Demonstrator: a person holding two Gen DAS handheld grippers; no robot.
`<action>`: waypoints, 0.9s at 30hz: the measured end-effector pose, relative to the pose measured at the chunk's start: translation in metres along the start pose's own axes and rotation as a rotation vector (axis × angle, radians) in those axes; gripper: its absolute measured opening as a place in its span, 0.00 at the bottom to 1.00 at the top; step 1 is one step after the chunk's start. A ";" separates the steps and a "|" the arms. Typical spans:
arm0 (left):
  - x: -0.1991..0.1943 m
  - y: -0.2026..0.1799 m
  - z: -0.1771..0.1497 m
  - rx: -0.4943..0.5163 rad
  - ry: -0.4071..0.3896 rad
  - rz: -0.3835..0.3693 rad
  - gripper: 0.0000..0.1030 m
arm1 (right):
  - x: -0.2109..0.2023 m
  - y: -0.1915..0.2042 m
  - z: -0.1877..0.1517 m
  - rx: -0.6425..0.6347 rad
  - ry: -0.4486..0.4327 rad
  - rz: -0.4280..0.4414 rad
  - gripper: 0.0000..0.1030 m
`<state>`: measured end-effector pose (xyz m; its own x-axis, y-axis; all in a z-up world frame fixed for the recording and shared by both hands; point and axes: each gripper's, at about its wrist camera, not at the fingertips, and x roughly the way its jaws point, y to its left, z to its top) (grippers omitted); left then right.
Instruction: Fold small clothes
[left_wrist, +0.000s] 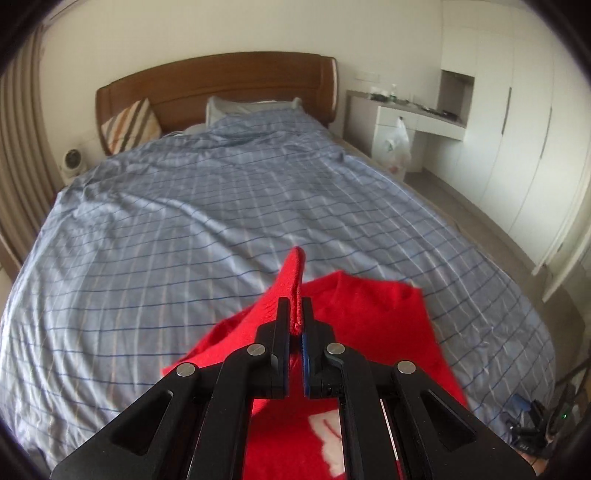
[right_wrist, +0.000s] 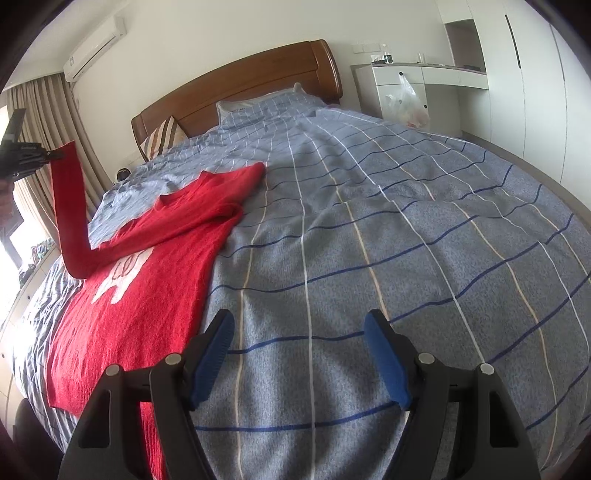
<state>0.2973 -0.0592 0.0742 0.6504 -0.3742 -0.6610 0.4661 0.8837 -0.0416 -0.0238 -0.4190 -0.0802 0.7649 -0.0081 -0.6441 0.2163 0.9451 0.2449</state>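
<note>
A red knitted sweater (right_wrist: 147, 280) with a white motif lies flat on the blue checked bedspread (right_wrist: 369, 240), at the left of the right wrist view. Its left sleeve (right_wrist: 68, 218) is lifted into the air, the cuff pinched by my left gripper (right_wrist: 55, 154). In the left wrist view that gripper (left_wrist: 295, 317) is shut on the sleeve cuff (left_wrist: 293, 284), with the sweater body (left_wrist: 369, 332) spread below. My right gripper (right_wrist: 299, 347) stands open over bare bedspread, just right of the sweater's hem, with nothing between its blue pads (right_wrist: 384, 362).
A wooden headboard (left_wrist: 221, 81), pillows and a striped cushion (left_wrist: 129, 125) are at the far end of the bed. A white desk (left_wrist: 413, 122) with a hanging plastic bag (left_wrist: 397, 147) and white wardrobes (left_wrist: 517, 129) stand to the right. Curtains (right_wrist: 48, 122) hang at the left.
</note>
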 end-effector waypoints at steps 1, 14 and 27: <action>0.011 -0.019 -0.002 0.018 0.009 -0.025 0.03 | 0.000 -0.001 0.000 0.006 -0.001 0.001 0.71; 0.051 -0.069 -0.103 -0.013 0.143 -0.024 0.91 | -0.007 -0.007 0.004 0.041 -0.034 0.008 0.71; -0.020 0.080 -0.266 -0.176 0.173 0.308 0.94 | -0.001 0.015 0.003 -0.053 -0.006 0.000 0.71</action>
<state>0.1623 0.0938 -0.1148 0.6257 -0.0447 -0.7788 0.1454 0.9875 0.0601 -0.0193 -0.4063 -0.0735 0.7684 -0.0102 -0.6399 0.1842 0.9611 0.2058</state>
